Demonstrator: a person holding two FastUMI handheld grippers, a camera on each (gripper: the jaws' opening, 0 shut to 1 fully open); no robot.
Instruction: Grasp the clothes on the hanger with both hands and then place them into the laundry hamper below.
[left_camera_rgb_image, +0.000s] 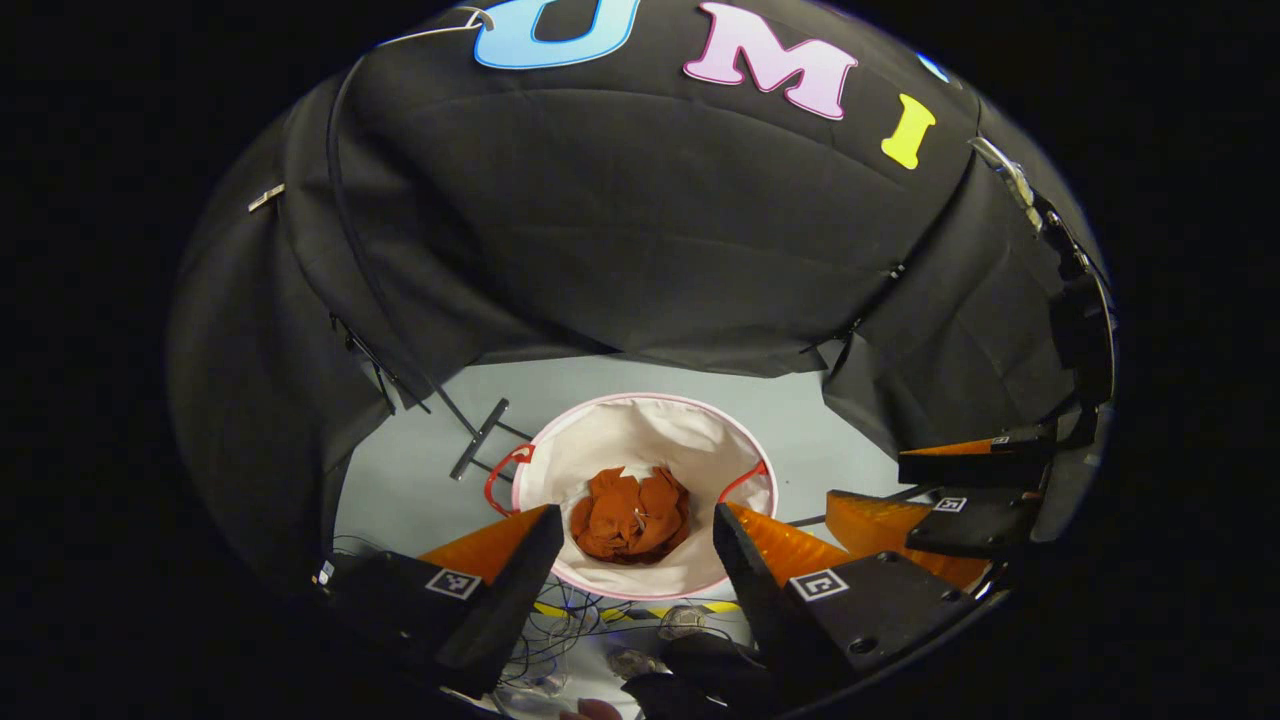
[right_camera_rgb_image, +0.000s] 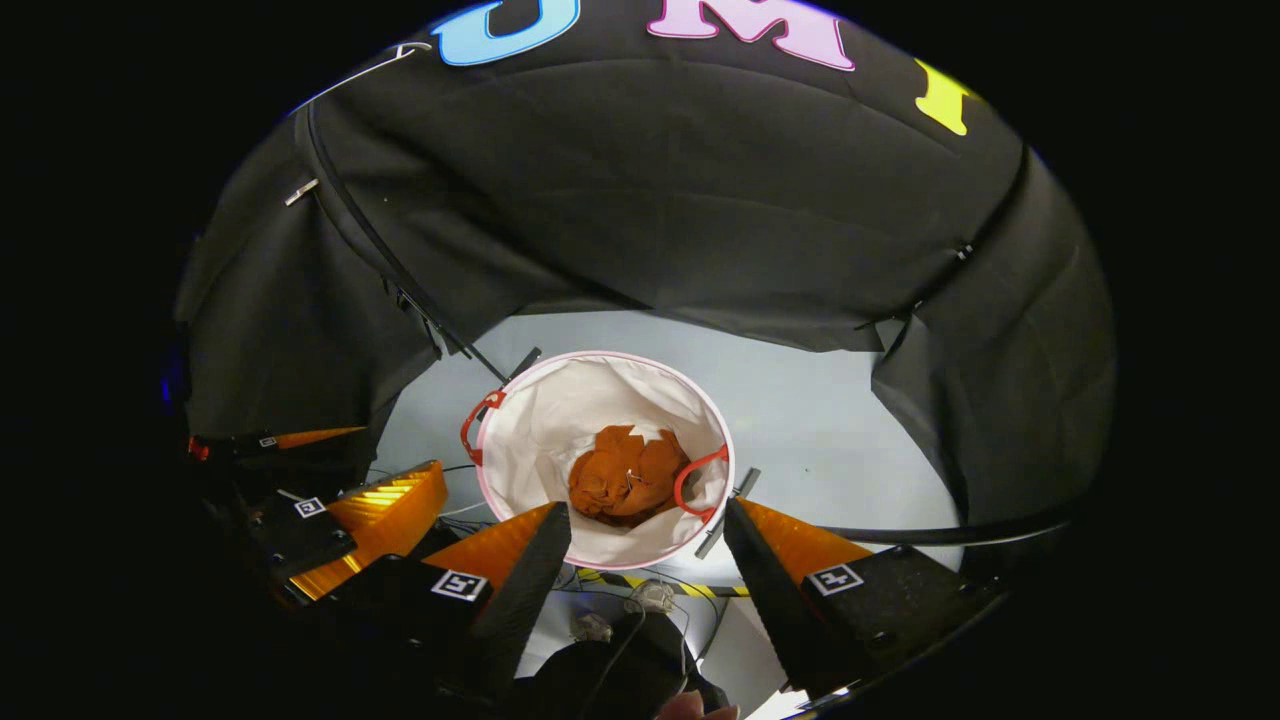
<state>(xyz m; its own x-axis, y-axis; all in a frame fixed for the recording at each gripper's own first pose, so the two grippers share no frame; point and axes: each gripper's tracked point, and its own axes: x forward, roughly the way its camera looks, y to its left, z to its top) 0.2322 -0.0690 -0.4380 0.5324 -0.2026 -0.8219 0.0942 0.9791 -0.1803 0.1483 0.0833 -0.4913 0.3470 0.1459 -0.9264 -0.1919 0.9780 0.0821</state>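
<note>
Inside hamper (left_camera_rgb_image: 560, 460), rust clothes (left_camera_rgb_image: 630, 515), both grippers (left_camera_rgb_image: 635, 535) (right_camera_rgb_image: 645, 530) spread above

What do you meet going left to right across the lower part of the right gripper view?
The left gripper → hamper's left red handle → rust-orange clothes inside the white laundry hamper → hamper's right red handle → the right gripper's right finger.

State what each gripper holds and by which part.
Nothing is held. The left gripper and the right gripper are both open and bare above the hamper, where the orange clothes lie bunched.
</note>
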